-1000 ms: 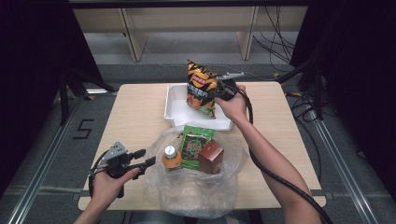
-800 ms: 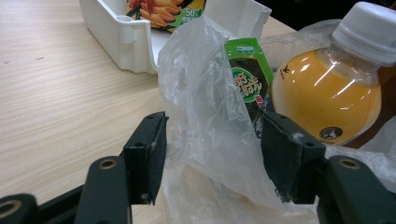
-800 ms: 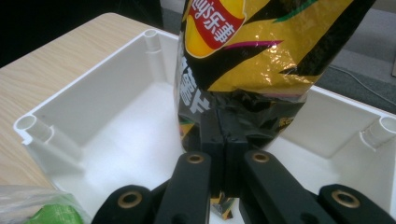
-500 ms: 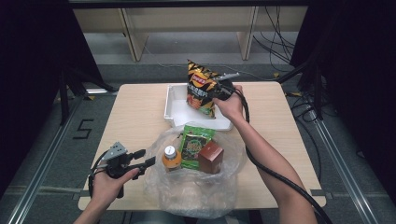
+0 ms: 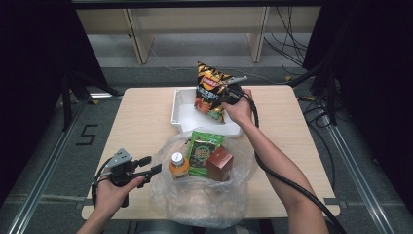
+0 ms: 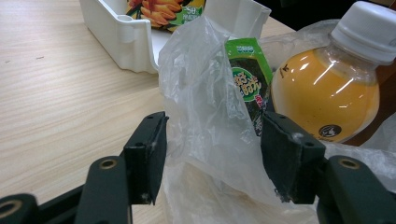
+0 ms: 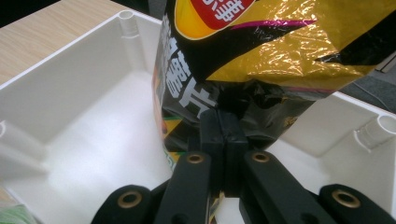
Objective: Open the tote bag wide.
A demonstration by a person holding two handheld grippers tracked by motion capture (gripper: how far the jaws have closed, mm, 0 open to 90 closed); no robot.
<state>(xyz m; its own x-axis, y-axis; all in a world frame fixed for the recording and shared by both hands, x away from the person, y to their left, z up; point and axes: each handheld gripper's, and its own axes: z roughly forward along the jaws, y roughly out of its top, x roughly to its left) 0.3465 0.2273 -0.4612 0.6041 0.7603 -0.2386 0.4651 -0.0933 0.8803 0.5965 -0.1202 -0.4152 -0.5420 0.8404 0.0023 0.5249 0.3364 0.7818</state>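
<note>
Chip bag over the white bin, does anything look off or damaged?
The chip bag hangs tilted over the white bin, its foil crumpled where the right gripper pinches it. No tear or spill shows.

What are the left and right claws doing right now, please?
Left claw: open, jaws either side of the plastic bag, not pinching it.
Right claw: closed on the chip bag, over the white bin.

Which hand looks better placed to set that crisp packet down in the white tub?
The right. Its claw is clamped on the black-and-gold foil crisp packet, held over the white plastic tub. The left claw sits open around the clear plastic bag, far from the tub.
</note>
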